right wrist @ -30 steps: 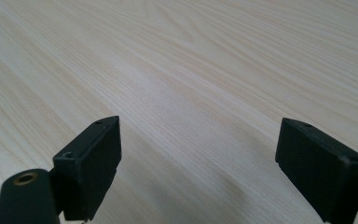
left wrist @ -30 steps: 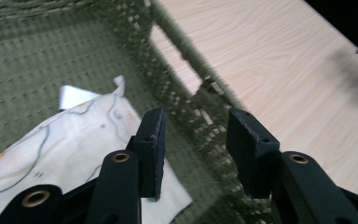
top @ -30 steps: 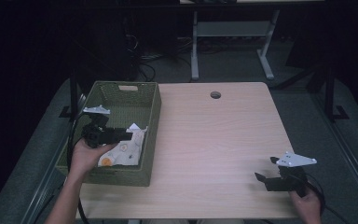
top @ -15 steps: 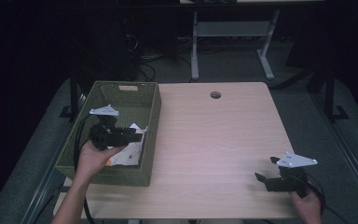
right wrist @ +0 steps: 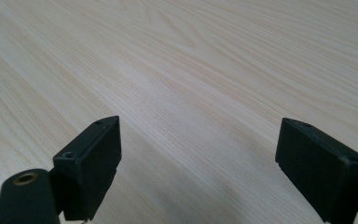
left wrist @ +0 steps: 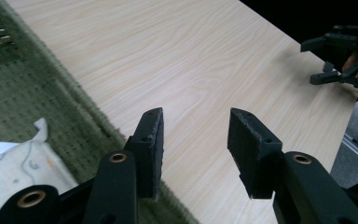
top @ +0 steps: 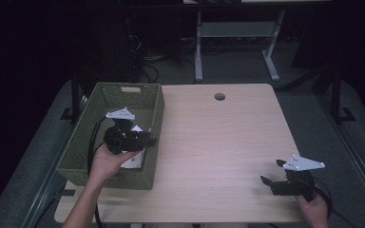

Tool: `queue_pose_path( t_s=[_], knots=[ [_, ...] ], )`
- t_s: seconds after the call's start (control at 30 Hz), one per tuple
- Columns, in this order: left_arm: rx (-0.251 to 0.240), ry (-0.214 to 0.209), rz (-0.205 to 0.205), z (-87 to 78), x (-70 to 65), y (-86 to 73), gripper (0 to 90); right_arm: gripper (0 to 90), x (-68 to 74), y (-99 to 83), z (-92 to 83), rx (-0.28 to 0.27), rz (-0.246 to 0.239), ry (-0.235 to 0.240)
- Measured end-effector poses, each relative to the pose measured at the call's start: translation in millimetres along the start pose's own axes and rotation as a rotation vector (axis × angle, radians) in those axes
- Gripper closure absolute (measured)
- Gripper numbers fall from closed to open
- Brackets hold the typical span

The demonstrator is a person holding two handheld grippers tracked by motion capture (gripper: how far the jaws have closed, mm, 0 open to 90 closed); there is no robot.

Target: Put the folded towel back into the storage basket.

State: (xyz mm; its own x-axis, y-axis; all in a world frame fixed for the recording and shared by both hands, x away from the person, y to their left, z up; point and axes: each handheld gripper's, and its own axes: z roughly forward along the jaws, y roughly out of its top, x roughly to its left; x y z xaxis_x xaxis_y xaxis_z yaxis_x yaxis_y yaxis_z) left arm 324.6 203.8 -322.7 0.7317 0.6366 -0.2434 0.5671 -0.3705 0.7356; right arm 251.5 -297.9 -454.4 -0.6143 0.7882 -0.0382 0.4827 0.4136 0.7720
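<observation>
Inside the green woven basket [top: 105,164], toward its near end, lies a white packet [top: 134,160] with some printing on it; in the left gripper view it shows as a pale crumpled corner [left wrist: 14,168] low beside the basket's wall. Just above that packet, over the basket's right-hand rim, hangs the left gripper [top: 148,138], held in the person's left hand [top: 105,159]. Its jaws stand partly spread with nothing between them, and they point out past the basket across the bare wood. The basket itself sits on the left part of the worktop [top: 218,142], its long side running front to back. Well away from the basket, at the worktop's near right corner, the right gripper [top: 271,173] rests low over the wood in the person's right hand [top: 313,209]. Its jaws are spread wide and empty, aimed back toward the basket. Farther from the basket, near the far edge, a small round hole [top: 219,97] marks the worktop.
</observation>
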Motion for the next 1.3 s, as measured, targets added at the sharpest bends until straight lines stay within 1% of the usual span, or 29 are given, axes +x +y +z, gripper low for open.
queue_pose_path(
  t_s=[0.1,0.27,0.5,0.57,0.63,0.7,0.83,1.2,1.3],
  knots=[
    [0.0,-0.014,0.004,7.0,-4.9,1.4,56.6,13.6,-0.3,-0.2,-0.1,0.0,0.001,0.001],
    [0.001,-0.029,0.011,13.7,-8.9,3.4,56.6,13.6,0.0,-0.3,-0.7,-0.004,0.002,0.003],
    [0.01,-0.05,0.03,25.8,-21.9,7.9,56.3,13.6,0.2,-0.3,-0.5,-0.004,0.003,0.002],
    [0.017,-0.046,0.037,28.0,-23.2,9.3,55.8,13.6,0.2,-0.4,-0.7,-0.005,0.002,0.003],
    [0.012,-0.049,0.031,29.0,-24.4,9.6,55.8,13.6,0.1,-0.4,-0.7,-0.004,0.003,0.003],
    [0.018,-0.048,0.044,31.5,-27.8,11.0,55.7,13.6,-0.4,-0.5,-0.8,-0.004,0.001,0.001],
    [0.021,-0.052,0.049,35.1,-31.1,12.2,55.4,13.6,-0.5,-0.4,-0.5,-0.003,0.003,0.001],
    [0.019,-0.069,0.063,48.0,-42.0,14.1,54.6,13.7,0.2,-0.5,-0.5,-0.004,0.003,0.005],
    [0.018,-0.078,0.064,55.0,-46.3,12.9,54.0,13.6,-0.3,-0.6,-1.0,-0.004,0.003,0.004]
  ],
)
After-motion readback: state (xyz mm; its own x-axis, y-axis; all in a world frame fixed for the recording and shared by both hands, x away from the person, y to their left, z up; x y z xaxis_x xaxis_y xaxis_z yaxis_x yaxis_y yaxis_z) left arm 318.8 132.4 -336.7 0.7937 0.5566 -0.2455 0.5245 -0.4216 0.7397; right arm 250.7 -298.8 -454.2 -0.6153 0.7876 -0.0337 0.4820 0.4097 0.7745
